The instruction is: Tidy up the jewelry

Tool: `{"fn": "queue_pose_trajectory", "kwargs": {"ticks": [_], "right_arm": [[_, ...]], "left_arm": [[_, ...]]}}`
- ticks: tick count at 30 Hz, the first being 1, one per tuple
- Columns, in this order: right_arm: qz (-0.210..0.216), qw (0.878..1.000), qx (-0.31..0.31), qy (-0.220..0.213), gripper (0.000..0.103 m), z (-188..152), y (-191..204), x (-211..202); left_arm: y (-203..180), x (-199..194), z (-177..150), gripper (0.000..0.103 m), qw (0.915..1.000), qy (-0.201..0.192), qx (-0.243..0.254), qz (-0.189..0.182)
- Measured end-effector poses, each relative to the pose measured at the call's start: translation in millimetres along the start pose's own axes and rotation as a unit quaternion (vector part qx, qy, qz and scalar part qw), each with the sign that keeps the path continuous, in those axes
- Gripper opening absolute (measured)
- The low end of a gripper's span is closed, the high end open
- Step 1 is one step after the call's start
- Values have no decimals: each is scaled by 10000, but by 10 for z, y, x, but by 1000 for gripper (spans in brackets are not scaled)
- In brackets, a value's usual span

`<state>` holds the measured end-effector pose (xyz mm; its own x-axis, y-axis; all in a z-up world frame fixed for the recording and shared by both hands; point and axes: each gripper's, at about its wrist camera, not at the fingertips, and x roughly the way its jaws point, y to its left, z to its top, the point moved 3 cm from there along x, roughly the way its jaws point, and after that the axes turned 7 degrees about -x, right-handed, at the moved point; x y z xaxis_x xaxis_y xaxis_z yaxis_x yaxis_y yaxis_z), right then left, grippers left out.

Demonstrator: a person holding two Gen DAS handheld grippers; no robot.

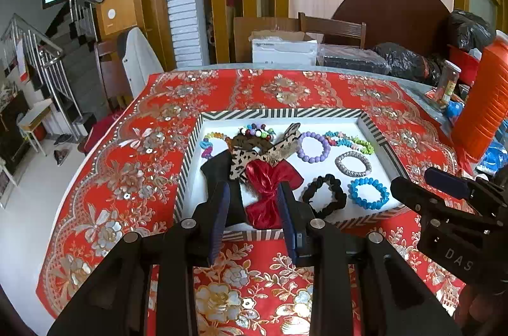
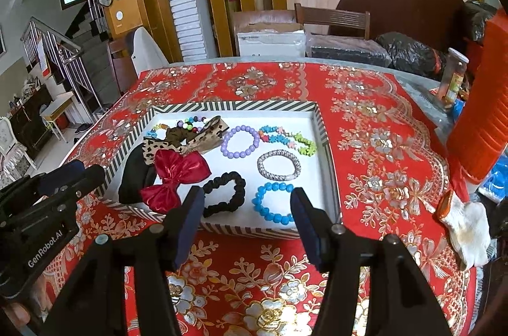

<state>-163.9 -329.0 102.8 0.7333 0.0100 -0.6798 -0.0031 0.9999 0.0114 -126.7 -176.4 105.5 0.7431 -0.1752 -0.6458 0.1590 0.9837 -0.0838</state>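
A striped-rim white tray (image 1: 279, 113) (image 2: 235, 106) lies on the red floral cloth. Inside it are a red bow (image 1: 270, 177) (image 2: 174, 174), a leopard bow (image 1: 241, 161), a black cloth piece (image 2: 133, 177), a black scrunchie (image 1: 341, 196) (image 2: 239, 187), a blue bead bracelet (image 1: 368, 181) (image 2: 276, 187), a silver bracelet (image 2: 263, 164), a purple bracelet (image 2: 225, 142) and coloured bead strands. My left gripper (image 1: 253, 190) hovers open over the tray's near edge in front of the red bow. My right gripper (image 2: 247, 196) is open, wider, before the scrunchie and blue bracelet. Neither holds anything.
An orange ribbed container (image 1: 482, 114) and a small jar (image 1: 447, 82) stand at the table's right. A white cloth (image 2: 466, 228) lies on the right near edge. The table's left edge drops to the floor. Chairs, boxes and black bags crowd the far side.
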Motion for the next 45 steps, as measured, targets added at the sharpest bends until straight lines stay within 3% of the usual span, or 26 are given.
{"fn": "queue_pose_trajectory", "kwargs": {"ticks": [45], "right_arm": [[145, 9998, -86, 85, 60, -37, 12, 103]], "left_arm": [[-94, 58, -21, 31, 9999, 45, 91, -43]]}}
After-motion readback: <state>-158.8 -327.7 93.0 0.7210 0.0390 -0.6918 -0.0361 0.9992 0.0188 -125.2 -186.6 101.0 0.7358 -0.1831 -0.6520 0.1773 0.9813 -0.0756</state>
